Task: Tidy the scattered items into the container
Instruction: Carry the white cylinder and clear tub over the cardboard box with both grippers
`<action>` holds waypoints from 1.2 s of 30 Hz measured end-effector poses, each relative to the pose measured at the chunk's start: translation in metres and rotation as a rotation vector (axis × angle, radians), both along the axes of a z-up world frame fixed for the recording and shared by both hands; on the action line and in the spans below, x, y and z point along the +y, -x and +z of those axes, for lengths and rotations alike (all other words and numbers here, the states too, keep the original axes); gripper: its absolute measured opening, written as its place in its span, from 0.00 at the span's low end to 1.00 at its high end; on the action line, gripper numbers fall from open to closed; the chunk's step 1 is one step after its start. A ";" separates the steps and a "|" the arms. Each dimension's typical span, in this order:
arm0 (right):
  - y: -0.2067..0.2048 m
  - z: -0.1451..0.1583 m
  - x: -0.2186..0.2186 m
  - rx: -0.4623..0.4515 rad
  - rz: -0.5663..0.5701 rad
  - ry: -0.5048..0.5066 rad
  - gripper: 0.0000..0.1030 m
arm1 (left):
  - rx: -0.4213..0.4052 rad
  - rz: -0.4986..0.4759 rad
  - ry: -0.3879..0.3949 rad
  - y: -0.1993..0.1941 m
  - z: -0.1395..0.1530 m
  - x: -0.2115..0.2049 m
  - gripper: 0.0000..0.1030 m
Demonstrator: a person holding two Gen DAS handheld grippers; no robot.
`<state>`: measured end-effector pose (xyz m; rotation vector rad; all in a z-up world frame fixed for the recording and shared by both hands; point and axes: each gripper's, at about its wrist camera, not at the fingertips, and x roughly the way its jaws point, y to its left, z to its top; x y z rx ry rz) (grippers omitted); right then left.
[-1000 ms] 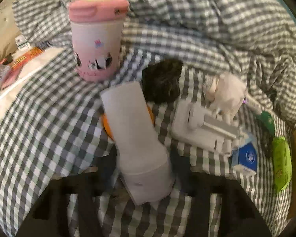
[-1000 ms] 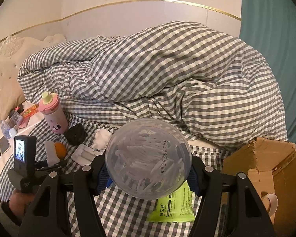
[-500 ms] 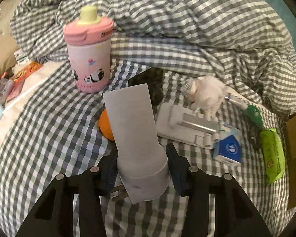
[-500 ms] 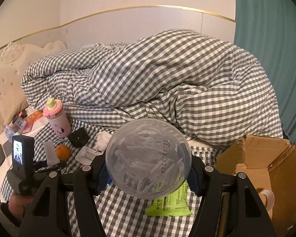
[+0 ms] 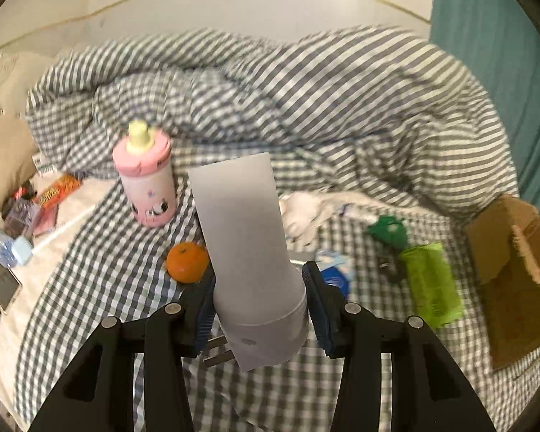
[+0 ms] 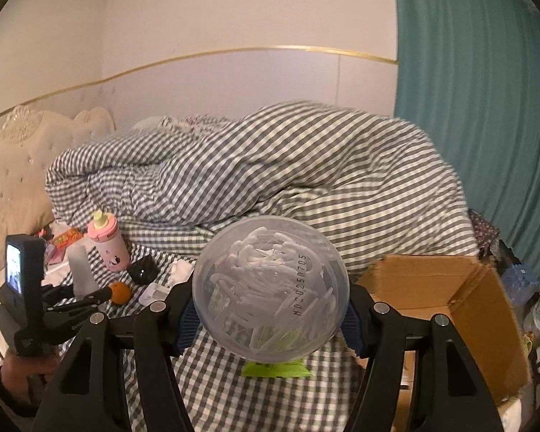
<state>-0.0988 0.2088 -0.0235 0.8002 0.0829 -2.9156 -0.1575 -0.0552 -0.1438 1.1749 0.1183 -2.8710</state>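
Observation:
My left gripper (image 5: 257, 309) is shut on a white charger block (image 5: 250, 252) with metal plug prongs, held up above the checked bed sheet. My right gripper (image 6: 270, 318) is shut on a clear round tub of cotton swabs (image 6: 270, 291). The open cardboard box (image 6: 446, 309) stands at the right, beside the right gripper, and shows at the right edge as cardboard box (image 5: 514, 273) in the left wrist view. In the right wrist view the left gripper (image 6: 86, 293) with its charger block (image 6: 80, 270) is at the far left.
On the sheet lie a pink sippy bottle (image 5: 145, 176), an orange (image 5: 187, 262), a green packet (image 5: 432, 284), a green-capped item (image 5: 387, 232), a blue-white pack (image 5: 333, 275), white tissue (image 5: 302, 212), a black object (image 6: 143, 270). Bunched duvet (image 5: 306, 108) fills the back. Phones and snacks (image 5: 54, 190) lie left.
Both grippers have risen with their loads. The left one lifted the charger block off the sheet and turned right, bringing the box into view. The box has drawn closer in the right view.

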 end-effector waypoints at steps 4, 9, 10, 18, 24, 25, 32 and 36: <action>-0.023 0.016 0.021 0.034 -0.035 0.004 0.62 | 0.060 -0.038 0.000 -0.025 0.036 0.024 0.45; -0.054 0.033 0.048 0.072 -0.084 0.004 0.62 | 0.132 -0.098 -0.009 -0.053 0.075 0.056 0.45; -0.060 0.035 0.054 0.078 -0.093 0.005 0.62 | 0.147 -0.114 -0.013 -0.059 0.084 0.064 0.45; -0.111 0.054 0.109 0.128 -0.207 0.000 0.62 | 0.228 -0.209 -0.031 -0.094 0.128 0.123 0.45; -0.140 0.061 0.155 0.144 -0.297 -0.002 0.62 | 0.265 -0.282 -0.043 -0.114 0.145 0.165 0.45; -0.144 0.061 0.161 0.146 -0.308 -0.004 0.62 | 0.271 -0.296 -0.046 -0.117 0.148 0.174 0.45; -0.165 0.066 0.198 0.156 -0.369 -0.012 0.62 | 0.287 -0.372 -0.054 -0.127 0.152 0.218 0.45; -0.169 0.062 0.212 0.148 -0.382 -0.012 0.62 | 0.280 -0.405 -0.053 -0.127 0.149 0.241 0.45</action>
